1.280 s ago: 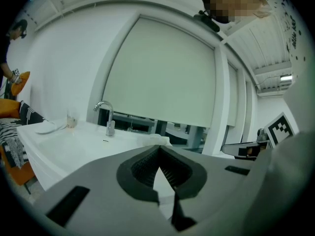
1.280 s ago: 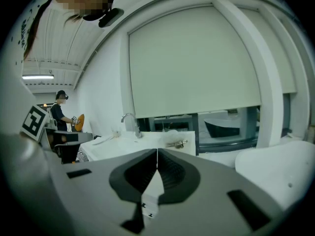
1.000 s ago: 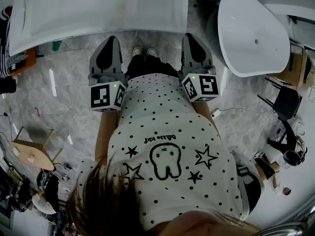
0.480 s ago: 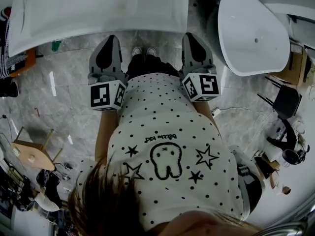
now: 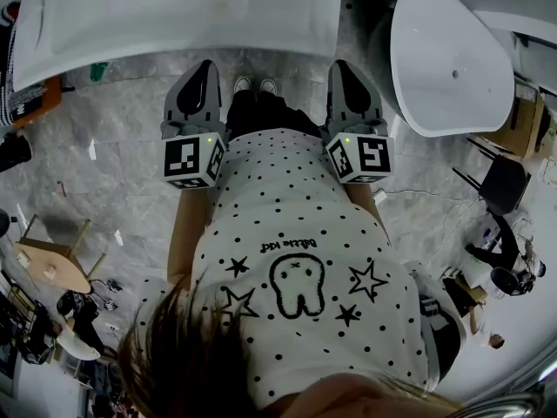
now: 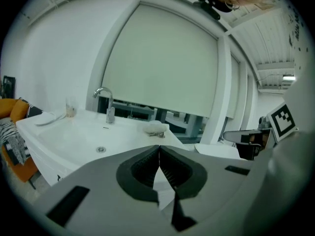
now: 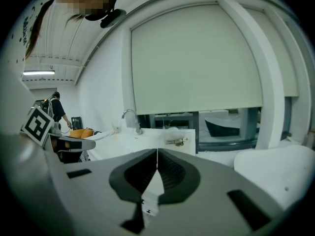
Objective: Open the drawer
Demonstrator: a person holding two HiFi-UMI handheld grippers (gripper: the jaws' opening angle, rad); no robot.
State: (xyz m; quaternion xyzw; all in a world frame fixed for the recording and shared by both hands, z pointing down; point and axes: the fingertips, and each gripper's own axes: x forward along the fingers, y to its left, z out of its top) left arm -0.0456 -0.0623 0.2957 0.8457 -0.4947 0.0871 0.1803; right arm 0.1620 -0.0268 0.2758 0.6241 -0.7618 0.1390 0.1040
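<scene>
Marble-look floor and a white washbasin (image 5: 104, 24) in a bathroom showroom, with a person facing the basin.
Left gripper (image 5: 202, 72) and right gripper (image 5: 344, 72) were both fully closed and empty. No drawer showed; it probably sat under the basin, so lowering and opening one gripper looked wise. Only the gripper views showed the tap (image 6: 104, 98); only the head view showed the floor.
</scene>
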